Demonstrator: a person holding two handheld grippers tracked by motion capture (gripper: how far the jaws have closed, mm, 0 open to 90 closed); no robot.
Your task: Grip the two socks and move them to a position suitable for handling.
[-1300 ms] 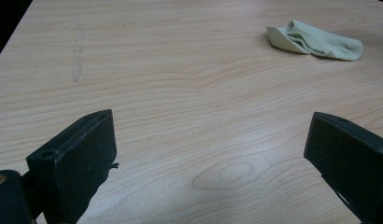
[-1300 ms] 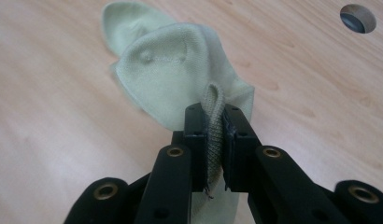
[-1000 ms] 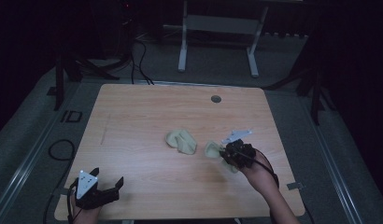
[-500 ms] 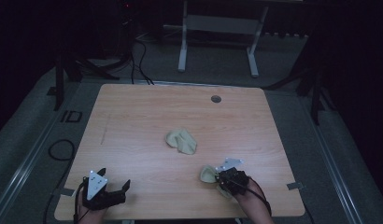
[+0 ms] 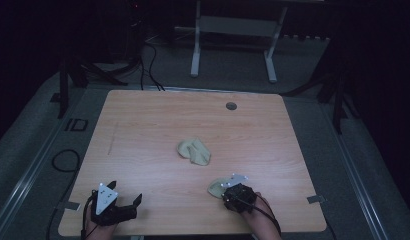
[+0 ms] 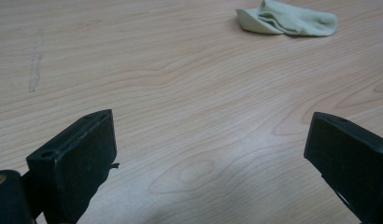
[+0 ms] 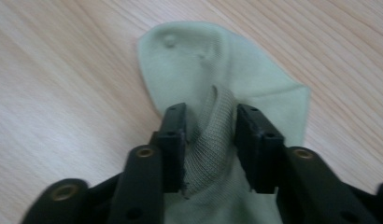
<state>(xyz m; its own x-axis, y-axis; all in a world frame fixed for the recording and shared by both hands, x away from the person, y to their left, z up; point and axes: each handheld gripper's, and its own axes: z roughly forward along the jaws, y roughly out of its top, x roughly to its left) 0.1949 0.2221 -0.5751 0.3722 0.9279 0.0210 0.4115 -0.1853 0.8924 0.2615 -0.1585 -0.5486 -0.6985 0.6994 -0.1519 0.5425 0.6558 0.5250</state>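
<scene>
Right tongs (image 7: 210, 135) pinch one sock (image 7: 217, 93) (second sock (image 5: 194, 151) lies well apart).

— How is the high view lit?
— It is dimly lit; the wooden table (image 5: 158, 125) is picked out at centre frame, while the edges are lost in near-black.
— And the gripper views?
— More brightly lit; soft glare is seen at lower centre, and the near jaws are slightly blurred.

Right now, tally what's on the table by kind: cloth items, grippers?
Pale green socks: 2, one lying mid-table, one pinched in the right gripper
Grippers: 2, the right one and the left gripper, its jaws wide apart over bare wood
Total: 4
</scene>
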